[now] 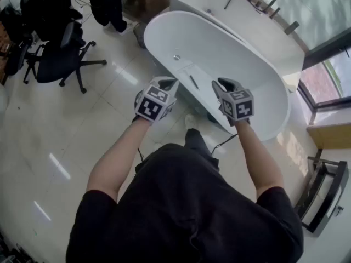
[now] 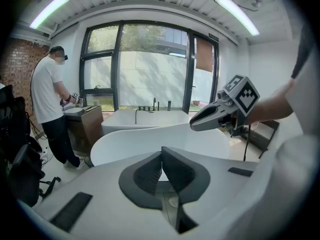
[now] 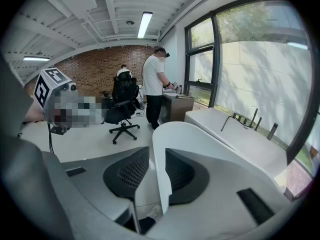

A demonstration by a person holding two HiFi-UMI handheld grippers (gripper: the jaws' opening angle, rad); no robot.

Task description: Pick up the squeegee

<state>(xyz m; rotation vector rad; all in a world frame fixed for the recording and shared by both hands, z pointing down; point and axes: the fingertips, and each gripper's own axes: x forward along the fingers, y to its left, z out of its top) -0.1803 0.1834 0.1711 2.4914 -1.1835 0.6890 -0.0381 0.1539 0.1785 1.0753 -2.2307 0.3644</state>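
A slim dark tool that looks like the squeegee (image 1: 193,81) lies on the flat white step inside the oval bathtub (image 1: 258,86), just past both grippers. My left gripper (image 1: 168,84) hovers over the tub's near rim to the tool's left, its dark pads (image 2: 150,174) meeting at the tips with nothing held. To the tool's right, my right gripper (image 1: 221,85) has a narrow gap between its pads (image 3: 127,176), and the tub rim (image 3: 159,154) shows through it. The squeegee does not show in either gripper view.
A second, rectangular tub with faucets (image 1: 258,15) stands behind the oval one, along the window. A black office chair (image 1: 57,53) is at the far left. A person (image 2: 47,109) stands at a counter beyond it. A dark metal rack (image 1: 323,196) sits at the right.
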